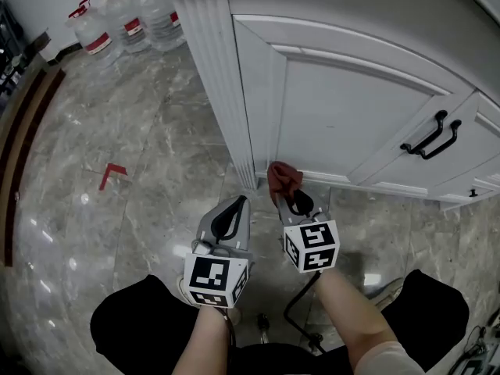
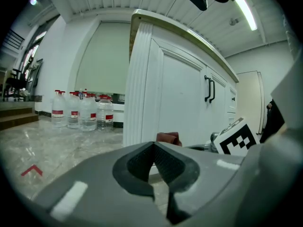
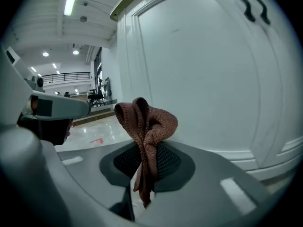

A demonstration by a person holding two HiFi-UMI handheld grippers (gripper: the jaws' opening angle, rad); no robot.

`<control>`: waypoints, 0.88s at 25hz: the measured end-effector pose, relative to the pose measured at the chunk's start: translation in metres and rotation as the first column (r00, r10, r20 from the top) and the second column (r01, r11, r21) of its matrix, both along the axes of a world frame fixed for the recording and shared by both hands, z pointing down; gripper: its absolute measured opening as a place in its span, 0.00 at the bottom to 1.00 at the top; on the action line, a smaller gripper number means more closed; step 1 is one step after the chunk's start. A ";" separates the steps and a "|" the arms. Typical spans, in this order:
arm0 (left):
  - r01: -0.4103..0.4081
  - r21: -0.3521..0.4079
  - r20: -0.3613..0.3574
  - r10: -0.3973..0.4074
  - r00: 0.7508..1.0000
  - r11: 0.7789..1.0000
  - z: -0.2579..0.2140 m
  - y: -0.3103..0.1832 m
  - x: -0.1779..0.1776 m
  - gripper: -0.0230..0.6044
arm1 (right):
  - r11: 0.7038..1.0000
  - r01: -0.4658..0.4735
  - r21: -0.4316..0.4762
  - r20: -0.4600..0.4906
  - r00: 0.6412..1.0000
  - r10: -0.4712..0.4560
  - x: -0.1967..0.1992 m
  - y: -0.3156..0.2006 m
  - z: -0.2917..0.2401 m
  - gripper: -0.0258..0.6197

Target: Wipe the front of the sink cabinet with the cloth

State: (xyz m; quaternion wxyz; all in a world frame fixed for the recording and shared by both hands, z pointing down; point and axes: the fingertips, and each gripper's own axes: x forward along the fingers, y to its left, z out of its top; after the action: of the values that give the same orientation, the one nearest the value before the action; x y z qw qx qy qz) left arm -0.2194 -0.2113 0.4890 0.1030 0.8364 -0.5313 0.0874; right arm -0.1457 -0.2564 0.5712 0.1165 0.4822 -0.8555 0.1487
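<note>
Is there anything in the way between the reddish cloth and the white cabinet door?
No, nothing visible is in the way. The cloth, pinched in the right gripper's jaws, sits right in front of the cabinet door's lower edge. The left gripper is off to the side, jaws closed and empty.

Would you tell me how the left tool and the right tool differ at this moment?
The right tool is shut on the cloth; the left tool is shut on nothing. The right tool faces the cabinet door; the left points at its corner post. Both carry marker cubes.
</note>
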 end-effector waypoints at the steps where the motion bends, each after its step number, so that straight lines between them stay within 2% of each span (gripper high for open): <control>1: 0.015 -0.003 0.006 -0.015 1.000 1.000 0.002 0.000 -0.008 0.04 | 1.000 0.021 -0.003 0.000 1.000 -0.021 -0.012 -0.002 0.004 0.18; 5: 0.064 -0.023 0.015 -0.064 0.998 0.998 0.010 0.002 -0.032 0.04 | 0.997 0.075 -0.035 -0.011 0.997 -0.075 -0.046 -0.015 0.026 0.18; 9: 0.086 -0.047 0.013 -0.085 0.996 0.995 0.020 0.006 -0.042 0.04 | 0.996 0.060 -0.069 -0.012 0.998 -0.061 -0.053 -0.027 0.047 0.18; 16: 0.054 -0.053 0.019 -0.053 0.998 0.997 0.024 0.004 -0.025 0.04 | 0.996 -0.035 -0.081 0.004 0.999 0.035 -0.012 -0.034 0.045 0.18; 22: -0.012 -0.045 0.014 0.012 1.000 0.999 0.024 -0.001 0.012 0.04 | 0.991 -0.107 -0.085 0.004 0.994 0.107 0.036 -0.029 0.042 0.18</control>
State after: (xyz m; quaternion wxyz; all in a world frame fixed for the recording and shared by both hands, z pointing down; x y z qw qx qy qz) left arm -0.2078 -0.2119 0.5128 0.1173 0.8363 -0.5250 0.1060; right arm -0.1099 -0.2854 0.6136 0.1249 0.5213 -0.8218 0.1930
